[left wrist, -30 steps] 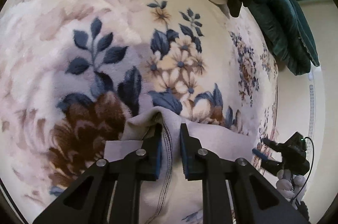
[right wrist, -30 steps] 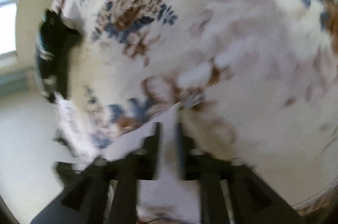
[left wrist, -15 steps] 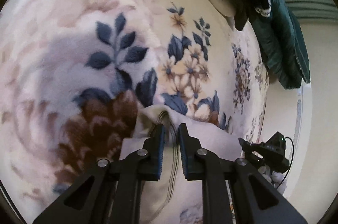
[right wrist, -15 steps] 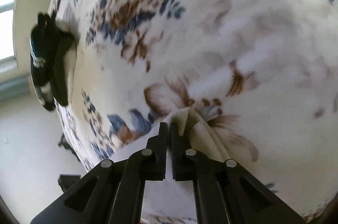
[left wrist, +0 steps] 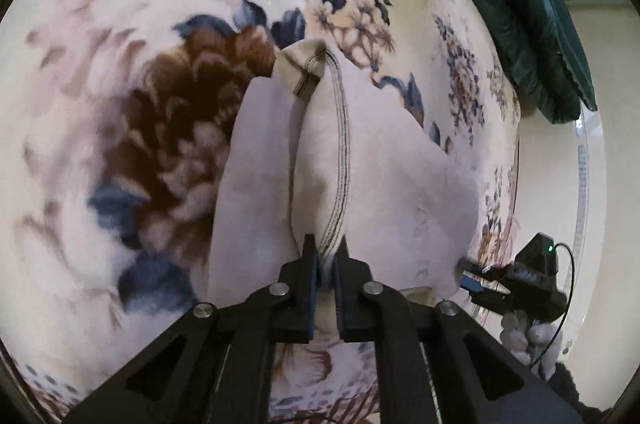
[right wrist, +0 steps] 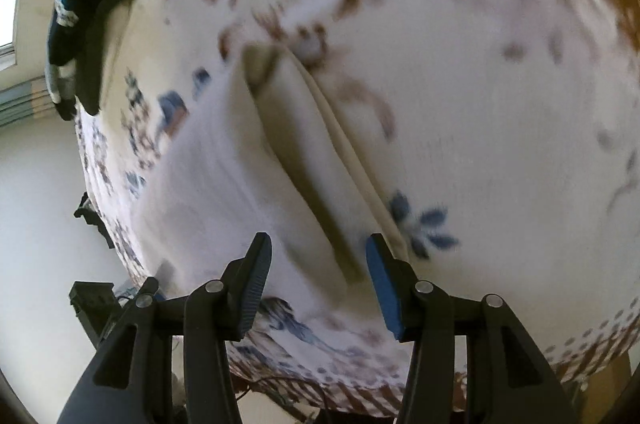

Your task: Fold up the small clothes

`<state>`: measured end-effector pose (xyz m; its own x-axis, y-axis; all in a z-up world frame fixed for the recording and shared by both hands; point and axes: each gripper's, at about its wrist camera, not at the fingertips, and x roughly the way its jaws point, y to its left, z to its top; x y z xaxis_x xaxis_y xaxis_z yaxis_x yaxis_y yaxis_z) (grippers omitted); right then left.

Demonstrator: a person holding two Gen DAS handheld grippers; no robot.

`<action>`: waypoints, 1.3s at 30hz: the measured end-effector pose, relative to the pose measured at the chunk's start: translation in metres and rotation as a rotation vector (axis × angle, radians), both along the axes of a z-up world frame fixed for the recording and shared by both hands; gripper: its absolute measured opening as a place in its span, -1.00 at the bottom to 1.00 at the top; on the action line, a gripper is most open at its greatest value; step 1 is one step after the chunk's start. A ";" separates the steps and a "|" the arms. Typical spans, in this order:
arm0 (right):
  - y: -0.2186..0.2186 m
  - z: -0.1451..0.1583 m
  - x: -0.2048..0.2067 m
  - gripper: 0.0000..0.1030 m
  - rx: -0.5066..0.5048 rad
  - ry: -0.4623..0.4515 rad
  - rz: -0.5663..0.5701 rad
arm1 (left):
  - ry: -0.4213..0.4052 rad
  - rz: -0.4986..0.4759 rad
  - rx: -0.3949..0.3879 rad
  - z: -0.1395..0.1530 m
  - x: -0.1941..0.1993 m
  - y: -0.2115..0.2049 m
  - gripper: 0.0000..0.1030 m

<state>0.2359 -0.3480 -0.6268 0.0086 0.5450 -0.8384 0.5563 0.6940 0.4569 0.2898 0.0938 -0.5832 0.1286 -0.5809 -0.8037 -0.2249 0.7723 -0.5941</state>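
Observation:
A small pale garment (left wrist: 360, 184) with a dark-stitched seam lies partly folded on a floral blanket (left wrist: 120, 104). My left gripper (left wrist: 327, 256) is shut on the garment's near edge at the seam. In the right wrist view the same garment (right wrist: 240, 184) lies with a folded ridge running toward me. My right gripper (right wrist: 318, 256) is open and empty, its jaws wide apart just above the garment's near edge. The right gripper also shows in the left wrist view (left wrist: 516, 280) at the garment's right corner.
A dark green cushion (left wrist: 532, 36) lies at the blanket's far right. The bed edge (left wrist: 516, 160) drops to a pale floor on the right. In the right wrist view the left gripper (right wrist: 76, 36) shows dark at the upper left.
Both grippers pulled back toward me, so more of the garment shows ahead. The right gripper, shut on the fabric half a second ago, has opened and let go.

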 end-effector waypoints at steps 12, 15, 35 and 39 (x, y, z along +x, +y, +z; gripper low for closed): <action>-0.001 0.015 -0.016 -0.87 -0.074 -0.031 0.024 | 0.025 0.049 0.011 0.001 -0.025 0.011 -0.89; 0.000 0.003 -0.016 -0.83 -0.083 0.013 0.054 | 0.034 0.064 -0.009 -0.005 -0.031 0.013 -0.82; -0.016 -0.038 0.028 0.57 0.075 -0.055 0.127 | -0.016 -0.065 0.130 -0.025 0.040 -0.006 0.14; -0.014 -0.043 0.030 0.57 0.081 -0.052 0.130 | -0.021 -0.063 0.138 -0.023 0.039 0.001 0.14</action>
<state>0.2657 -0.3622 -0.6699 -0.0244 0.6101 -0.7919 0.4384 0.7185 0.5400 0.3286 0.0952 -0.6065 0.1125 -0.4724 -0.8742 -0.1620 0.8593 -0.4852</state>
